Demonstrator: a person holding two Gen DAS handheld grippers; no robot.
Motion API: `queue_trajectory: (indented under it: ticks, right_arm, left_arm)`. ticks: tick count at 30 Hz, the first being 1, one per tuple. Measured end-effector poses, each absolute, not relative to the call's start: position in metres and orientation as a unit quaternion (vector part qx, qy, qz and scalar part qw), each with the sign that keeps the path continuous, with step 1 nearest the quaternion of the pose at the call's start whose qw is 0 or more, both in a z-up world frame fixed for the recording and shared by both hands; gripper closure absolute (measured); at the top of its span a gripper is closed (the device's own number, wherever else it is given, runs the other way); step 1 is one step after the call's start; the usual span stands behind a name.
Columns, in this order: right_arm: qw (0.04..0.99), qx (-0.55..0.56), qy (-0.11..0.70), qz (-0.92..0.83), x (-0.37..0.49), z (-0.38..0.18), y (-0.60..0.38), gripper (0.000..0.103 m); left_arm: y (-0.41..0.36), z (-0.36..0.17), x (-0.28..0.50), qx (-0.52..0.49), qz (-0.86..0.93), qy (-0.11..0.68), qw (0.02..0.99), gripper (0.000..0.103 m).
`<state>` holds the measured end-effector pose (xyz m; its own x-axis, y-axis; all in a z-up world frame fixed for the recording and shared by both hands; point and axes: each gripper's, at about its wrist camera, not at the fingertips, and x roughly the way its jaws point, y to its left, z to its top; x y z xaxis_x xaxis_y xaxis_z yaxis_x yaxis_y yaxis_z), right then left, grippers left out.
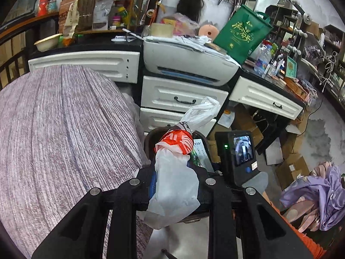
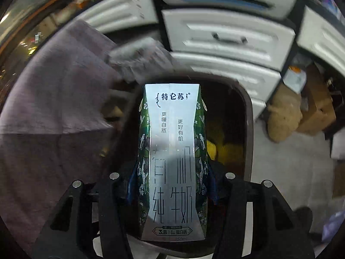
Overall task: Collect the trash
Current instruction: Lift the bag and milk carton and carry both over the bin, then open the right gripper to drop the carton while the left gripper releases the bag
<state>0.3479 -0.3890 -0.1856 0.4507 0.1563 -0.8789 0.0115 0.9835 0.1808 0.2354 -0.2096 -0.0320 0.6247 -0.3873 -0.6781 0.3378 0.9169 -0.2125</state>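
My left gripper point(image 1: 175, 183) is shut on a crumpled white and red plastic bag point(image 1: 175, 172), held above the dark trash bin point(image 1: 153, 138) beside the bed. My right gripper point(image 2: 172, 185) is shut on a silver and green milk carton point(image 2: 172, 159), held upright over the open dark trash bin point(image 2: 248, 116), which has something yellow point(image 2: 217, 146) inside. The right gripper's body with its small screen point(image 1: 241, 151) shows in the left wrist view, with the carton point(image 1: 201, 153) partly hidden behind the bag.
A bed with a purple-grey cover point(image 1: 60, 129) fills the left. White drawers point(image 1: 183, 95) and a printer point(image 1: 189, 64) stand behind the bin. Cardboard boxes point(image 1: 291, 166) and purple clothes point(image 1: 319, 190) lie on the floor at right. A green bag point(image 1: 243, 32) sits on the cluttered desk.
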Motion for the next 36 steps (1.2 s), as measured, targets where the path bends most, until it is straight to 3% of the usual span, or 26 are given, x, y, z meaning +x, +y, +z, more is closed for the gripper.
queue_trajectory:
  ticks: [7, 11, 23, 36]
  right_arm:
    - [0.828, 0.086, 0.554, 0.016, 0.350, -0.227, -0.394, 0.051]
    - [0.832, 0.099, 0.545, 0.002, 0.349, -0.228, -0.398, 0.030]
    - [0.859, 0.112, 0.497, -0.050, 0.293, -0.189, -0.438, 0.030]
    - [0.870, 0.129, 0.462, -0.114, 0.239, -0.156, -0.495, 0.030]
  left_arm:
    - [-0.222, -0.043, 0.235, -0.022, -0.209, 0.399, 0.892, 0.080]
    - [-0.230, -0.045, 0.235, -0.014, -0.213, 0.398, 0.892, 0.080]
    - [-0.259, -0.061, 0.253, 0.011, -0.228, 0.421, 0.878, 0.080]
    - [-0.305, -0.118, 0.278, 0.075, -0.221, 0.469, 0.852, 0.080]
